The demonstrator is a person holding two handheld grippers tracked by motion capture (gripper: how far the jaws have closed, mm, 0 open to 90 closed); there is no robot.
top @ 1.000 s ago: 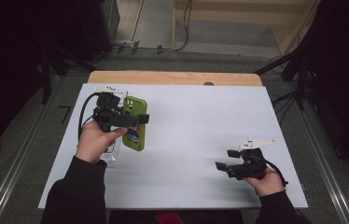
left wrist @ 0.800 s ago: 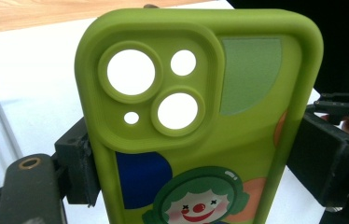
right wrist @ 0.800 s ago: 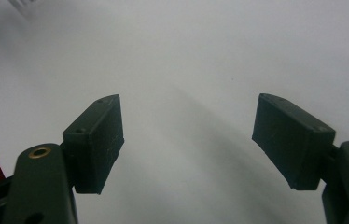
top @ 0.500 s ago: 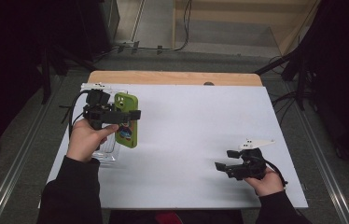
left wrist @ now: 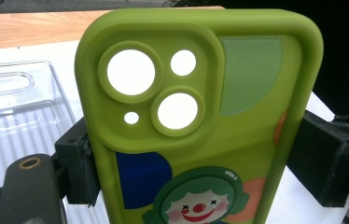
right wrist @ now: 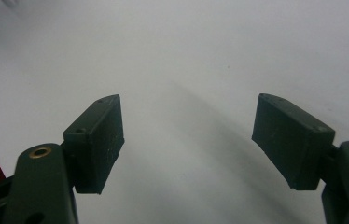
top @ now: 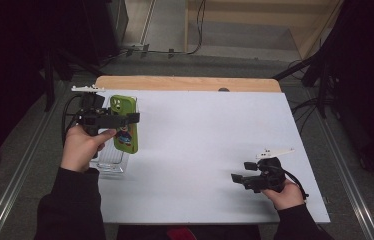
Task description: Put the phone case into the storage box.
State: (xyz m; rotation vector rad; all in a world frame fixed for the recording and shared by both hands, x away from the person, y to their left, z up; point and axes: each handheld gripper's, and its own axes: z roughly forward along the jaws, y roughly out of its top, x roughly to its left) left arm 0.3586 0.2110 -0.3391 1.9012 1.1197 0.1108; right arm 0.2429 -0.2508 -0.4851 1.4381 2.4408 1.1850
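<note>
The left hand-held gripper (top: 125,119) is clamped across the long edges of a lime-green soft phone case with camera cut-outs and a printed clown face (top: 125,125), holding it above the left part of the white worktop (top: 200,150). In the left gripper view the black pads (left wrist: 77,168) press on both side walls of the case, below the raised camera block, and the case stands roughly upright between them. Just beside and partly under the case lies a clear ribbed plastic packaging tray (top: 109,161), resting on the worktop near the person's left hand (top: 80,147). The right hand-held gripper (top: 242,172) sits low over the worktop near its right front corner, well apart from the case; its jaws are spread wide with nothing between them.

The step in hand looks like carrying the case clear of its tray and setting it down or passing it on. To do it well, the grip should stay on the firm side walls rather than drifting toward the thin camera end, since the soft material may bow and slip if squeezed unevenly. The case is best kept level with the pads, moved slowly, and lowered flat so that one long edge does not catch the tray's rim. If the right hand-held gripper is to help, it would do best to take the free lower end, which cannot be seen clearly here.
</note>
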